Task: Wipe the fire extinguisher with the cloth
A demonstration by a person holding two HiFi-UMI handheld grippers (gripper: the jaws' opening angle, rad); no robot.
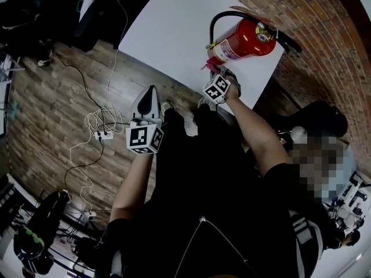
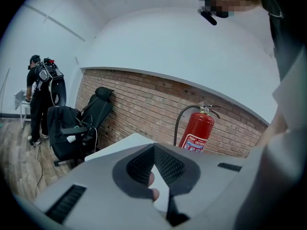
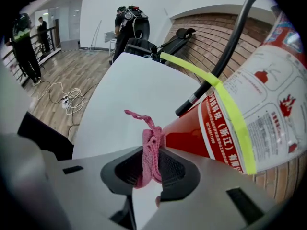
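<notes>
Jaws first: on the right gripper [image 3: 154, 153], pressed together on a bunched pink cloth [image 3: 149, 164], with a thin tail of it sticking out forward. On the left gripper [image 2: 154, 150], closed tip to tip and holding nothing; off the table [image 1: 174, 28], over the floor, close to the person.

Extinguisher [image 3: 249, 109] upright at the table edge near the brick wall, with a black hose [image 3: 225, 56] curving down its side and a yellow strip [image 3: 230, 104] across the label. Cloth right against the low red part of the cylinder, touching or almost touching; hard to say which.

Probably the very start of the wiping. To do it well:

- Keep the grip firm, so as not to lose the cloth on the first stroke.
- Turn the wrist to put cloth, not hard jaws, against the paint, with so little fabric out.
- Press lightly and stroke up and down along the curve, then move round in bands.
- Stay off the hose and the strip, both easy to catch.
- Better to bring the left gripper against the cylinder as support: tall, near the edge, likely to slide or tip under a sideways push.
</notes>
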